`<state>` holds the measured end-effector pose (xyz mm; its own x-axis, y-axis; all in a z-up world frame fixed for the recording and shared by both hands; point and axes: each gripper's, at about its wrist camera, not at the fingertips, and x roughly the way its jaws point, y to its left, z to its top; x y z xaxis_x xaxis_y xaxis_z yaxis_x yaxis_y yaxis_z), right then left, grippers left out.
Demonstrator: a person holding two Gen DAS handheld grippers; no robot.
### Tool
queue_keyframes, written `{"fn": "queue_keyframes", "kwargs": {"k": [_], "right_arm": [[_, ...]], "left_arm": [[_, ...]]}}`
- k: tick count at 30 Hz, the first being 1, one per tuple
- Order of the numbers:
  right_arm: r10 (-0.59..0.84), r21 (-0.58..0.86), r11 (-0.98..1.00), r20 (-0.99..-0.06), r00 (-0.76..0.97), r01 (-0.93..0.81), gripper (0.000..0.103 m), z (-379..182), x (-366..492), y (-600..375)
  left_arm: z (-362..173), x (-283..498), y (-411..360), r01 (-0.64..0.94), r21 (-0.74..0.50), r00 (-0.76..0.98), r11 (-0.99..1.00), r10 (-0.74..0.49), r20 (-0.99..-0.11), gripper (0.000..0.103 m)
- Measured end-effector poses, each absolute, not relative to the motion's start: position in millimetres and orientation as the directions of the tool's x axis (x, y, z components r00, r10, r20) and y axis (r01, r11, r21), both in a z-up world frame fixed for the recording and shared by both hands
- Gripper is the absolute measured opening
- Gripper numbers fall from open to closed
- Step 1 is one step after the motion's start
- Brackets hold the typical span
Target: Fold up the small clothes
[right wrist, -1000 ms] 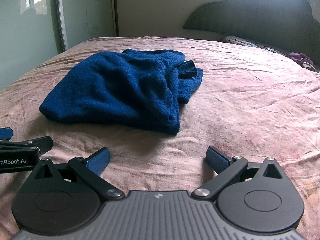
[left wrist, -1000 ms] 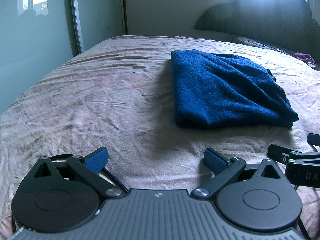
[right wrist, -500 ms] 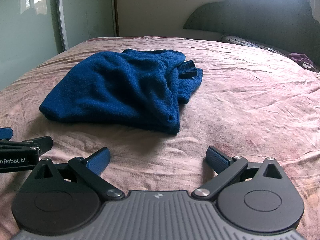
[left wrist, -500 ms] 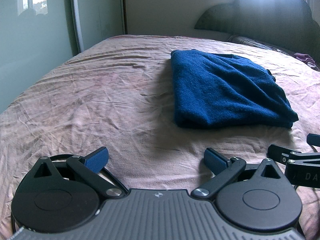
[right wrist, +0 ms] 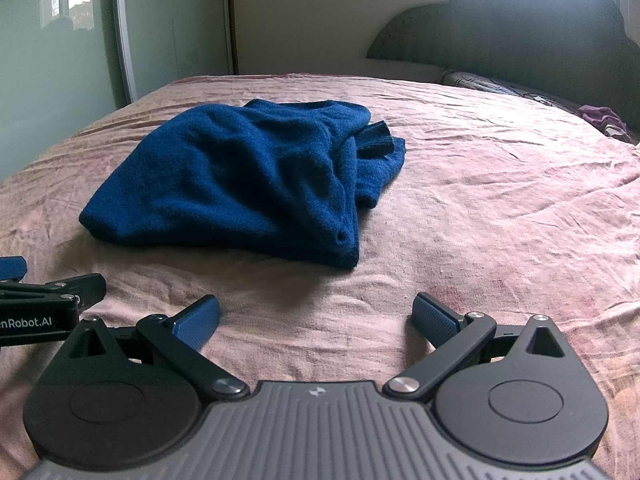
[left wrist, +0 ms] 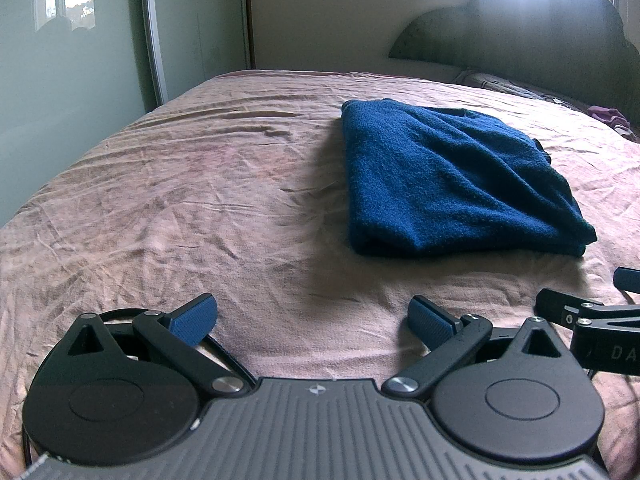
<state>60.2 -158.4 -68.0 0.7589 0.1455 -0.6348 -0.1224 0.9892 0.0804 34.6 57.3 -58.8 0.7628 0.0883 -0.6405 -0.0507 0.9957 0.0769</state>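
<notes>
Left wrist view has the left gripper (left wrist: 312,318) low over the pink bedsheet (left wrist: 180,208), its blue-padded fingers (left wrist: 194,316) spread wide with nothing between them. The dark blue sweater (left wrist: 452,184) lies folded on the sheet toward 1 o'clock, well apart from the fingertips, showing a neat straight left edge and a thick folded front edge. At 3 o'clock the tip of the right gripper (left wrist: 584,316) pokes in, just beside the left one.

Right wrist view shows the right gripper (right wrist: 316,318) equally wide open and empty, hovering near the sheet. From here the sweater (right wrist: 240,176) sits toward 11 o'clock, and this side reveals what the other hides: a loose, rumpled right edge with a ribbed cuff (right wrist: 376,138) sticking out and a lower layer spilling past the top fold. The left gripper's linkage (right wrist: 52,292) enters at 9 o'clock. A dark headboard (right wrist: 520,36) stands at 1 o'clock, with a purple cloth (right wrist: 600,116) beneath it at 2 o'clock.
</notes>
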Motion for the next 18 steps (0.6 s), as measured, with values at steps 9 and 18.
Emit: {"fn": "queue_keyframes", "kwargs": {"k": [9,18], "right_arm": [[0.145,0.080,0.989,-0.635,0.759,-0.122,0.103,-67.6,60.4,-158.4],[0.163,0.101,0.987,-0.627,0.761,-0.128,0.103,-65.6,59.8,-162.7]], "left_arm": [[-58.6,34.2,57.1,-0.051,0.077,0.763,0.996,0.088,-0.641,0.103],[-55.9,33.1,60.7,-0.025,0.051,0.761,0.998,0.052,-0.646,0.103]]}}
